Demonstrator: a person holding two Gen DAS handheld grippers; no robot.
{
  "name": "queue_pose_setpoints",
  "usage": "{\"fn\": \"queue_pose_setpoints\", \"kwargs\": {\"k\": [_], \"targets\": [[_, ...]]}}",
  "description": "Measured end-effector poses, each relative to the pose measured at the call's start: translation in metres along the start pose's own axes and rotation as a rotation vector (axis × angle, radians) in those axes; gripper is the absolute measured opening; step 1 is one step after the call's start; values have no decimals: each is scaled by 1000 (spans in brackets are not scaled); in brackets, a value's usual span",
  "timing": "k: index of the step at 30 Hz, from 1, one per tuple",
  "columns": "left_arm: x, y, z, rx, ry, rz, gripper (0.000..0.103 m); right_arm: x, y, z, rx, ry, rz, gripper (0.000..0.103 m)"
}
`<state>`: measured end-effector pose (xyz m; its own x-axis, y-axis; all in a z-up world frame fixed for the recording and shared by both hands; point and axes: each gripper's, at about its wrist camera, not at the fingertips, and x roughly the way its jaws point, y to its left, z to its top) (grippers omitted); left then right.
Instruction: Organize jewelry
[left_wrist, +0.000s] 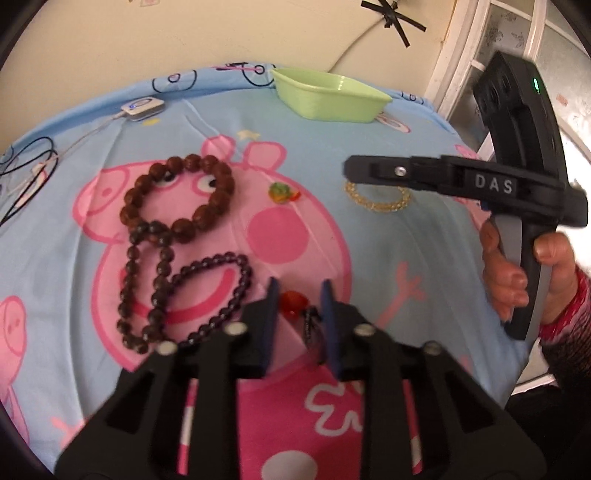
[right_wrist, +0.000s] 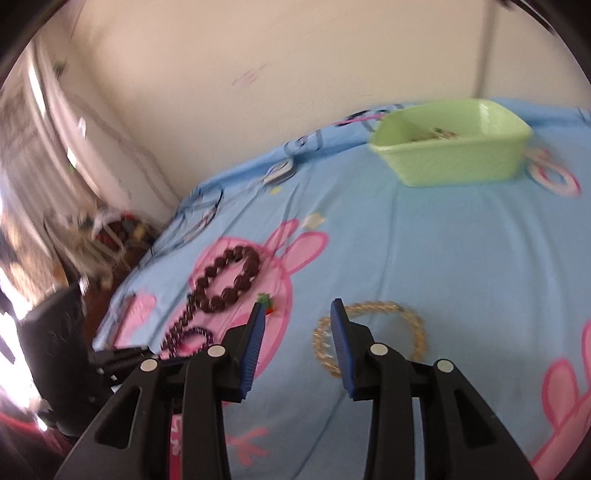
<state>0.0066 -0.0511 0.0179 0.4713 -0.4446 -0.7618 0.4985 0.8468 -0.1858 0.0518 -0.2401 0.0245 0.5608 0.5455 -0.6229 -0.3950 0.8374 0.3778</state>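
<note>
Your left gripper (left_wrist: 297, 295) brackets the red pendant (left_wrist: 291, 301) without pinching it, while your right gripper (right_wrist: 297, 317), spread, hovers over the gold bracelet (right_wrist: 369, 332) for transfer to the green bin (right_wrist: 454, 151).

only readable text i can spot is "DAS" in pale capital letters on the black body of the right gripper (left_wrist: 347, 171), right side of the left wrist view; nothing legible in the right wrist view
</note>
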Motion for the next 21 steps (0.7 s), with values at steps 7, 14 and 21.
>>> {"fn": "queue_pose_setpoints", "kwargs": {"k": [7, 14, 21], "targets": [[-9, 4, -9, 6, 1, -43, 15, 47, 43, 13, -257, 136, -83, 12], [-9, 21, 18, -69, -4, -108, 15, 50, 37, 13, -295, 154, -86, 0], [7, 7, 104, -9, -43, -183, 15, -15, -28, 34, -92, -36, -106, 0]]}}
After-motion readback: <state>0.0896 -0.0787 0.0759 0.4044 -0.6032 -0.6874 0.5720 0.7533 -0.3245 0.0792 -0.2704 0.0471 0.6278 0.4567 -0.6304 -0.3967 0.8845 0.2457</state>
